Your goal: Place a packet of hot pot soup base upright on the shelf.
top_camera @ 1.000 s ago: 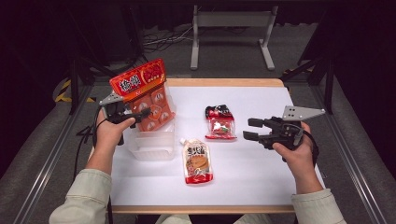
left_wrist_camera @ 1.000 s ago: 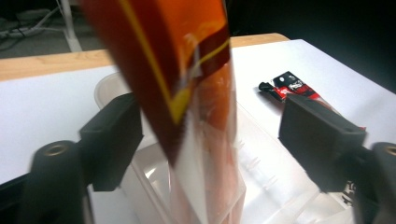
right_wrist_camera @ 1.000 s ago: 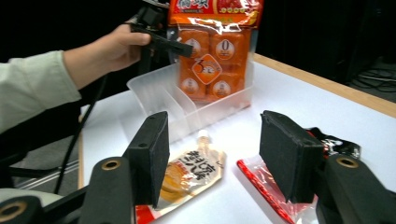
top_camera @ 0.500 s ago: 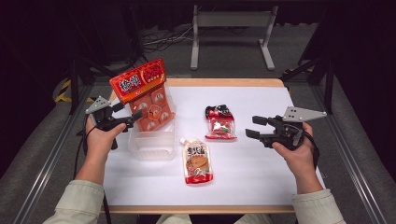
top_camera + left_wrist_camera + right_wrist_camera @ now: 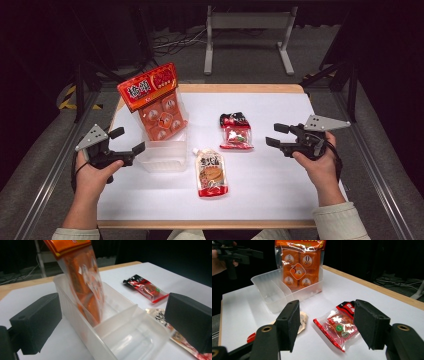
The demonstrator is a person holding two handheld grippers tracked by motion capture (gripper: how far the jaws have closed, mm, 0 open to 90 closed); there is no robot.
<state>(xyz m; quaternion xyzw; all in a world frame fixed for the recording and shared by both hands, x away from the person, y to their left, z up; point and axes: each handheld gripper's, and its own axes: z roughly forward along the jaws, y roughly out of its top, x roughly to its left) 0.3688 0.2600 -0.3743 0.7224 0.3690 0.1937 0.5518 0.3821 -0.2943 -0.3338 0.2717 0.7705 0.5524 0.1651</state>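
Left gripper [image 5: 129,141] has just spread its jaws, nothing between them, right beside the clear bin [image 5: 162,156]. The orange snack bag [image 5: 155,102] stands in its far compartment. Right gripper [image 5: 278,136] hovers open near the red packet [image 5: 236,132].

A spouted pouch [image 5: 211,172] is lying flat on the white sheet [image 5: 280,190], toward six o'clock from its centre, its spout pointing to eleven. The wooden table [image 5: 240,88] is showing its edge at twelve. Beyond it a grey metal stand [image 5: 248,35] is standing on the floor, with cables [image 5: 175,42] trailing at eleven.
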